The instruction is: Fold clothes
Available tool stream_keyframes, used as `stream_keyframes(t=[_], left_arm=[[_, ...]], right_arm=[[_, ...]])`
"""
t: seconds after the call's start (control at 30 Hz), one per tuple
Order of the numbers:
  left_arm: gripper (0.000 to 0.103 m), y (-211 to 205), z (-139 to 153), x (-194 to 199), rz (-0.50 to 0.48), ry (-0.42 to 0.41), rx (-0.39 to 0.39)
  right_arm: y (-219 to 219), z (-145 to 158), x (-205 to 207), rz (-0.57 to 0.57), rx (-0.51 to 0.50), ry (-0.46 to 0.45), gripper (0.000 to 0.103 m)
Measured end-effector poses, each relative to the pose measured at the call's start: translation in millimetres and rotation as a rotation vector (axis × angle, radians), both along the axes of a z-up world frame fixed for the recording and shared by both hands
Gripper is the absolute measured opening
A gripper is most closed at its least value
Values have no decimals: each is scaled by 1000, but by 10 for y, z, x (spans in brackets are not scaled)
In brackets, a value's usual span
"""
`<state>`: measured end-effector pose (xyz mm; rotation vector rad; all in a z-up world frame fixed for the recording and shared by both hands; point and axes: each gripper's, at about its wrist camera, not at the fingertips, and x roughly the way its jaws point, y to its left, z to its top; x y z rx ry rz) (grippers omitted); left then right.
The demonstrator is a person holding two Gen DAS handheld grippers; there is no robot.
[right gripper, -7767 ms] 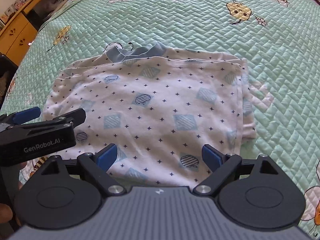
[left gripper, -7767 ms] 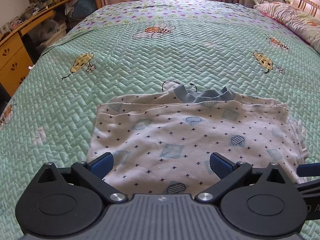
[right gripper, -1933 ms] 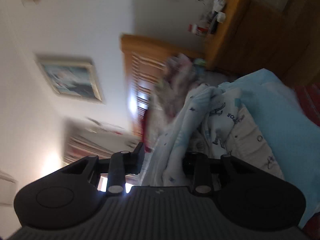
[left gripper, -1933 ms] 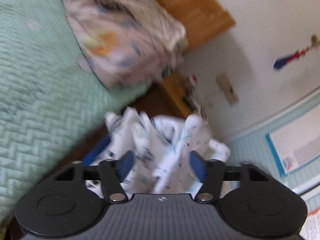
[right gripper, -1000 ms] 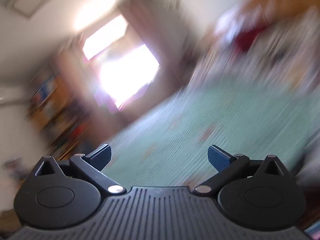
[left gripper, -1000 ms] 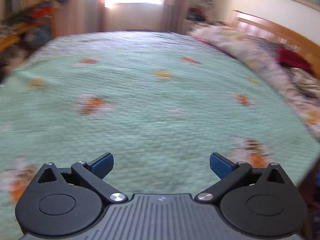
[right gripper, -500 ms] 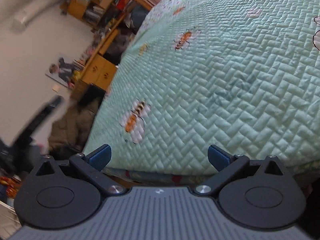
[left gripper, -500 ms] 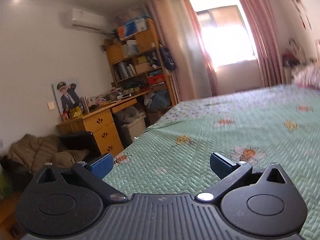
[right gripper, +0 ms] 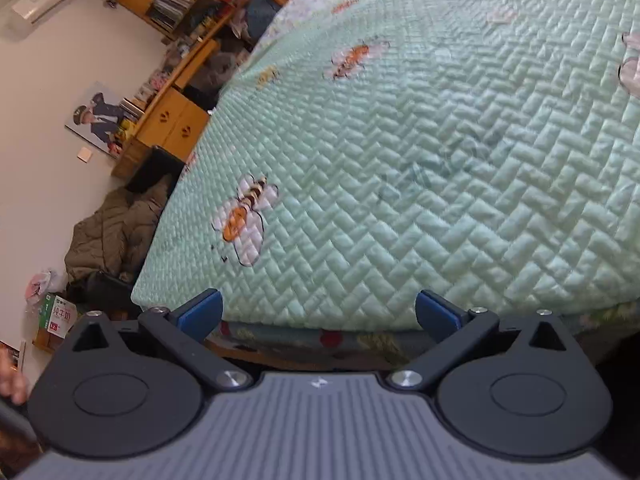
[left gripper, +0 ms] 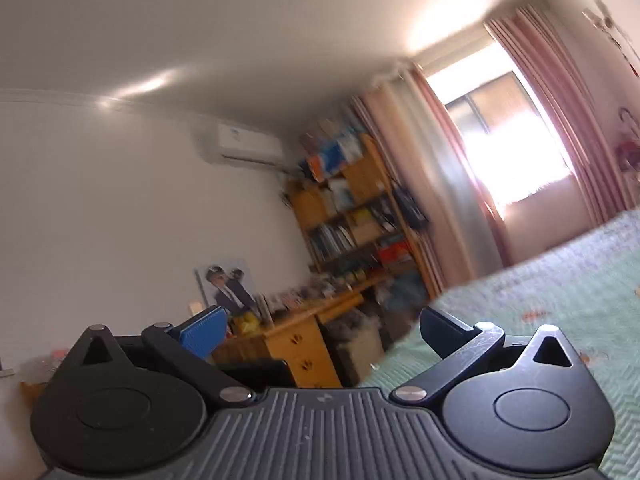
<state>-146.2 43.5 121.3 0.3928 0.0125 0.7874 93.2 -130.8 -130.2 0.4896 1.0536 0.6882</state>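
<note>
both left gripper [left gripper: 316, 322] and right gripper [right gripper: 316, 310] spread wide, empty; no garment visible on green quilted bedspread [right gripper: 440, 140] at 12 o'clock, so folding step unclear.

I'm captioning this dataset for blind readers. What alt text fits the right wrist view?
An open, empty right gripper hovers just off the edge of a bed covered by a mint-green quilt stitched with bees; no clothing is in sight. At left stand a wooden desk, cluttered shelves and a poster.
</note>
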Motion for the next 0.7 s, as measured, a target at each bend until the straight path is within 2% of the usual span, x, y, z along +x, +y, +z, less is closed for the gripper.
stream_keyframes(t=[0.03,0.17,0.27,0.47,0.53,0.7], left_arm=[[103,14,24,-55,-9,-14,-12],[103,235,37,-207,-149,-45,-227],[103,525,-80,-238,-209,-46,-328],[103,979,-471,-157,-308,66,-442],[103,1120,-613,-181,-387,81,-514],[103,1445,-1068,-235,-587,56,-718]], right_arm=[[22,-20,7,7,-9,13,102],[128,-44,-15,30,-39,34,102],[207,-38,-38,39,-63,32,102],[461,-51,-67,75,-120,41,102],[559,-60,-79,95,-144,39,102],[775,-85,-94,124,-202,35,102]])
